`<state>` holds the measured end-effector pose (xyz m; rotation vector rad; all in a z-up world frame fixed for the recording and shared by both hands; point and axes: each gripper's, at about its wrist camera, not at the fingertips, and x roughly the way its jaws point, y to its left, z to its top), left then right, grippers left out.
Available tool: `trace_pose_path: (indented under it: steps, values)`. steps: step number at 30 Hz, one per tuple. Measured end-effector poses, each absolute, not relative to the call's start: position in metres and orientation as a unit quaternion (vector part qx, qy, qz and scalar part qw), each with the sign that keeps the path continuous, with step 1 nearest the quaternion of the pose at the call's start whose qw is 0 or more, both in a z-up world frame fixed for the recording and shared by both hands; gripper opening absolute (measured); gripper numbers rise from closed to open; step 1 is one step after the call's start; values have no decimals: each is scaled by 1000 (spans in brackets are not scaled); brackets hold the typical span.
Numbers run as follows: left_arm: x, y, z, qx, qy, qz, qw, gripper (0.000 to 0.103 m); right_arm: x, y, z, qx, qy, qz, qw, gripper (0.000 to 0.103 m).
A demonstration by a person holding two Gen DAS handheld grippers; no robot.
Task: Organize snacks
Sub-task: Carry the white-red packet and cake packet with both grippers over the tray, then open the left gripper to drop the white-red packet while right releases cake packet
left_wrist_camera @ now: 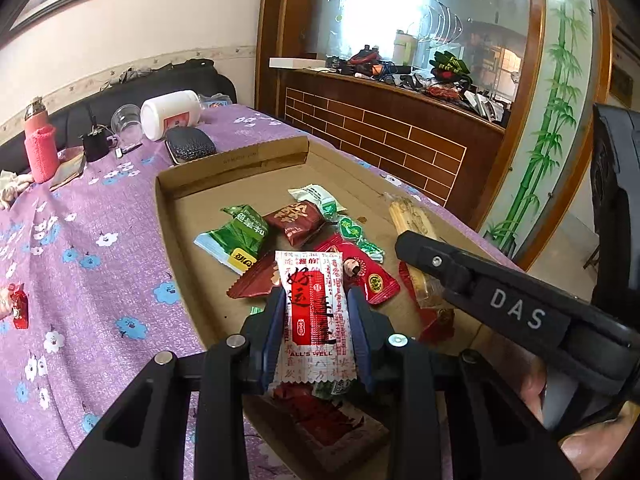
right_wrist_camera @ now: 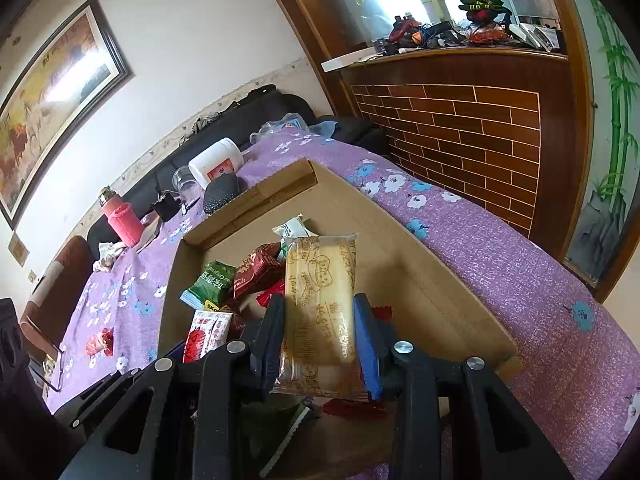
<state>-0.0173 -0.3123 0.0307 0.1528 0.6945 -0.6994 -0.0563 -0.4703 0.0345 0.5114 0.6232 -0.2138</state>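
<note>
A shallow cardboard tray (left_wrist_camera: pixel 240 160) (right_wrist_camera: pixel 440 292) lies on the purple flowered tablecloth with several wrapped snacks in it. My left gripper (left_wrist_camera: pixel 316 300) is shut on a white and red snack packet (left_wrist_camera: pixel 314 316), held upright above the tray's near end. That same packet (right_wrist_camera: pixel 206 334) shows at the lower left of the right wrist view. My right gripper (right_wrist_camera: pixel 320 304) is shut on a clear-wrapped yellow cake bar (right_wrist_camera: pixel 320 300), also over the tray. From the left wrist view the right gripper's black body reaches in from the right with the cake bar (left_wrist_camera: pixel 408 216). A green packet (left_wrist_camera: pixel 236 236) and a dark red packet (left_wrist_camera: pixel 294 220) lie in the tray.
A small red candy (left_wrist_camera: pixel 18 306) (right_wrist_camera: pixel 98 342) lies on the cloth left of the tray. At the table's far end stand a pink bottle (left_wrist_camera: pixel 40 144), a glass, a tipped white jar (left_wrist_camera: pixel 170 114) and a dark case (left_wrist_camera: pixel 190 144). A wooden counter (left_wrist_camera: pixel 400 128) rises beyond the table's right edge.
</note>
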Motion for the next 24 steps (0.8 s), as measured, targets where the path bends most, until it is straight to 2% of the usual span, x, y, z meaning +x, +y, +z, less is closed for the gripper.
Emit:
trace_pose_path:
  steps: [17, 24]
  values:
    - [-15, -311, 30, 73, 337, -327, 880, 30, -57, -470, 34, 245, 304, -110, 914, 37]
    - [-16, -312, 31, 75, 338, -328, 879, 33, -57, -470, 34, 245, 304, -110, 914, 37]
